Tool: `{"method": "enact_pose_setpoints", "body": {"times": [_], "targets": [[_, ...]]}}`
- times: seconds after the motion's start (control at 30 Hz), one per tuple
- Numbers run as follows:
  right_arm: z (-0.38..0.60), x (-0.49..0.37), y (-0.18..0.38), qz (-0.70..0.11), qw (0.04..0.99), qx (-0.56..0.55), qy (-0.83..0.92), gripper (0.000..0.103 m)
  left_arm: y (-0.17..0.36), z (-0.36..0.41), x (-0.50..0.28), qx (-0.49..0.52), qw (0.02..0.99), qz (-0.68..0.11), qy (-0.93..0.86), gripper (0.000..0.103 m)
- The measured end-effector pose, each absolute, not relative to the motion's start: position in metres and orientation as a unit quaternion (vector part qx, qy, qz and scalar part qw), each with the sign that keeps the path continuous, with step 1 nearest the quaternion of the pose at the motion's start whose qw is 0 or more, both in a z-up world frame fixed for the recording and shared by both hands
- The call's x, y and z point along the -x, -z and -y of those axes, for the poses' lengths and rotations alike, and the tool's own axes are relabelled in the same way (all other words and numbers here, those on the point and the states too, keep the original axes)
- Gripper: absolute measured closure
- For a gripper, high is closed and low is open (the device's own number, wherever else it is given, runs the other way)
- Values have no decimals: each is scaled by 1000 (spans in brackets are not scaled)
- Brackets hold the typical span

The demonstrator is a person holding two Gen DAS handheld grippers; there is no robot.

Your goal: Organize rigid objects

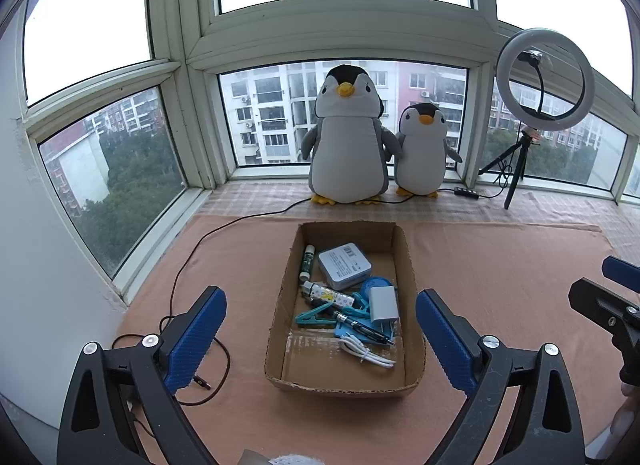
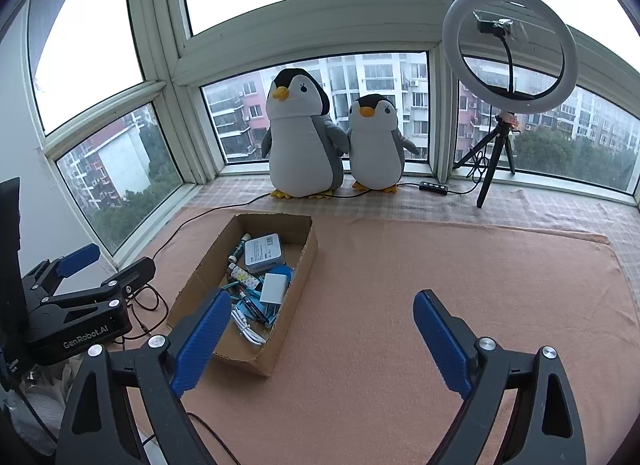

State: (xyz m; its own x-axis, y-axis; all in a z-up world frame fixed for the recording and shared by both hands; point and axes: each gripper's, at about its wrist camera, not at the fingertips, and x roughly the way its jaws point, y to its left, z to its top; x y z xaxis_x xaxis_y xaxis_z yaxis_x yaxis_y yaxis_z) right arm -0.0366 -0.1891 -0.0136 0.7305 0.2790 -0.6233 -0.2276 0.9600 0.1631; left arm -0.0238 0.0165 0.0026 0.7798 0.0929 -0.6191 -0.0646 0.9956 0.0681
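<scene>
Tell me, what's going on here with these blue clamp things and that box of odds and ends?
A person holds a two-finger gripper in each hand, tidying small items into a cardboard box on a pink cloth. The left gripper and right gripper are both open and hold nothing. In the box lie a white case, a charger plug, a pen, a coiled white cable and clips. No loose items show on the cloth.

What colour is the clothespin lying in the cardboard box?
Teal. The clothespin shows best in the left wrist view, among the items in the cardboard box.
</scene>
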Motion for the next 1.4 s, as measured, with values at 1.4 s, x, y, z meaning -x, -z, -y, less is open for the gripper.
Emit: {"method": "enact_pose_setpoints", "body": {"times": [1.4], "targets": [[187, 36, 17, -347, 927, -38, -137, 12, -2, -17, 24, -23, 943, -329, -41, 4]]}}
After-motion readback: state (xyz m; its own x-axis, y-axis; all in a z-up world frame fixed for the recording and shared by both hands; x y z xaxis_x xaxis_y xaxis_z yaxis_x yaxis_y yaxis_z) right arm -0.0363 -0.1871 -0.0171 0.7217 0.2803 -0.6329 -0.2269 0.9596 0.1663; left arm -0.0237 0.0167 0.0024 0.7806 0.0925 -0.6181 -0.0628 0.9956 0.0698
